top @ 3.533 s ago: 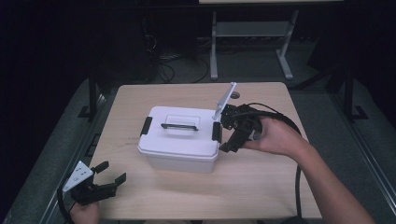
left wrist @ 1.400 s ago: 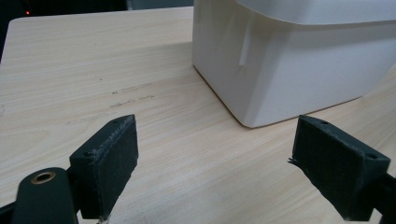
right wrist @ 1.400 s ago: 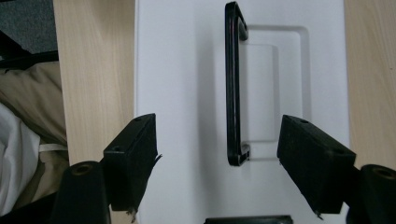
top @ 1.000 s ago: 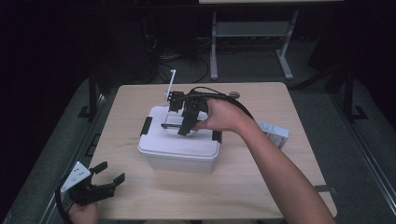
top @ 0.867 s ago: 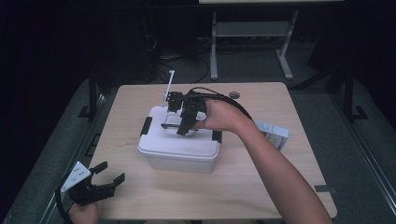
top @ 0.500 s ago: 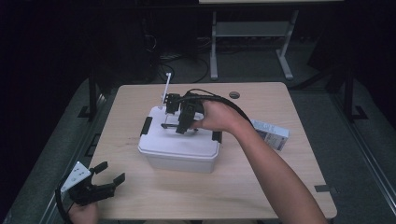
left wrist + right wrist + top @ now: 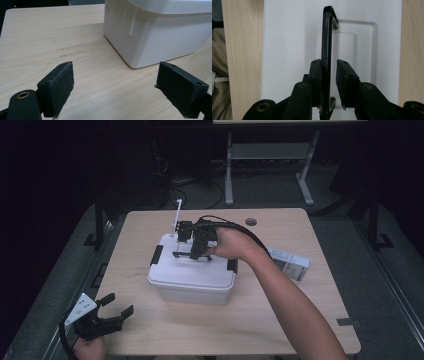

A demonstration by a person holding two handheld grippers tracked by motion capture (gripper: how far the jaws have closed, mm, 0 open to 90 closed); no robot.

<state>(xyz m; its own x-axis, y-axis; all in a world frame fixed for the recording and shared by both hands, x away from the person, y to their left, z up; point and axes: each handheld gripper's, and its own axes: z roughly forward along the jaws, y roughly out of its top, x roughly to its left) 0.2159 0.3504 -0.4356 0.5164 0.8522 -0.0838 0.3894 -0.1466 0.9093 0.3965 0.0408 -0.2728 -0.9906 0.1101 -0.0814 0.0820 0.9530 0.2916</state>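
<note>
Table [image 7: 300, 330], of pale wood, is the largest thing and bears all the rest; one is counted. One white storage box [image 7: 192, 277] stands near its middle, lid on, presumably set there so that both hands can reach it. A black latch is seen at each end of the lid, two in all, and one black carrying handle [image 7: 327, 37] is raised upright over the lid's recess, probably so that it can be taken from above. The right gripper [image 7: 199, 246] is held over the lid with its jaws to either side of that handle; they have just been closing. One pad is seen against the bar, while a narrow gap is left at the other, so a full grip is judged not yet made. The left gripper [image 7: 102, 317] is kept at the table's near left corner, well apart from the box, jaws spread wide with nothing between them. One small carton [image 7: 290, 264] lies to the right of the box.
</note>
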